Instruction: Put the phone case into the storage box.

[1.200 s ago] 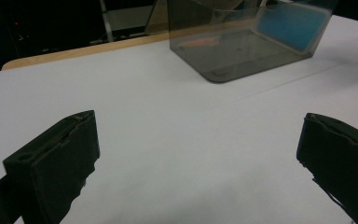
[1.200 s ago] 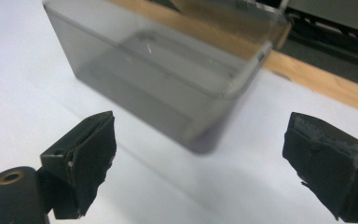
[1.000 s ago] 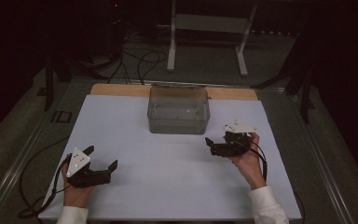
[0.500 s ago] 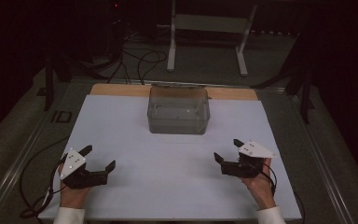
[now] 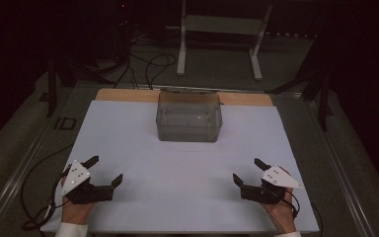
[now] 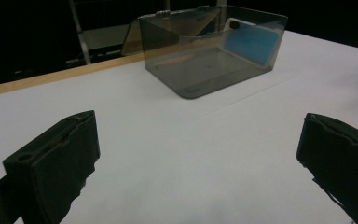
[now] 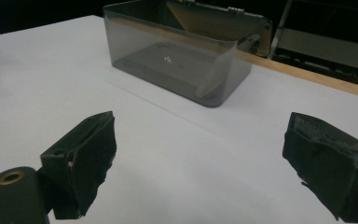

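Two grippers wide apart; box (image 6: 214, 56) holds blue item, apparently.

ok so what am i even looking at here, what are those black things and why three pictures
A person sits at a white table, holding a hand-held two-jaw tool in each hand: the left tool and the right tool. The high view looks down from above. The other two pictures come from cameras riding on each tool, so the black blocks at their bottom edges are that tool's own jaws. Both tools are open and hold nothing. On the table stands a clear smoky plastic box with its hinged lid open.
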Demonstrator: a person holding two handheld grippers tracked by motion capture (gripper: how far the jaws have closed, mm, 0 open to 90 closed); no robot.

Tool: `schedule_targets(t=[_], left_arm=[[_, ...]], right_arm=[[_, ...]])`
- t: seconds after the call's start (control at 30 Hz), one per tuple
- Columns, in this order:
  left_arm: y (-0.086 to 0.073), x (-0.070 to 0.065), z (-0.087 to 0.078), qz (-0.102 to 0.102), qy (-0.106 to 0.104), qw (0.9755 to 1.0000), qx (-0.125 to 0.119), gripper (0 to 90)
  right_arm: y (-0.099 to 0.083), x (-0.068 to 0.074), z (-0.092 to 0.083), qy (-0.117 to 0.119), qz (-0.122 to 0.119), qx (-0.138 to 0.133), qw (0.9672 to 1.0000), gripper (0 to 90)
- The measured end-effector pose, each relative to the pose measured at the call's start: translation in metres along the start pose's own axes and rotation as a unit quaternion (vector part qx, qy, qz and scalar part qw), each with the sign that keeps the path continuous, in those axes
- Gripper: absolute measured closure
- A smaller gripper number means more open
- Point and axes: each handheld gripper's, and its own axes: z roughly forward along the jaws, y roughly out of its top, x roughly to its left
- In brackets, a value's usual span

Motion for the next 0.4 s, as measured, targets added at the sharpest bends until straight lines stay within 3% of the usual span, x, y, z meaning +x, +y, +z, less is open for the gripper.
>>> schedule_targets(t=[0.23,0.4], left_arm=[[-0.002,-0.004,0.004,0.005,-0.003,1.0,0.008,0.0],[-0.004,-0.005,0.009,0.009,-0.006,0.9998,0.019,0.0]], right_arm=[[-0.01,0.003,-0.006,0.01,0.013,-0.007,0.9998,9.3],[-0.014,0.003,-0.007,0.013,0.009,-0.006,0.9999,9.1]])
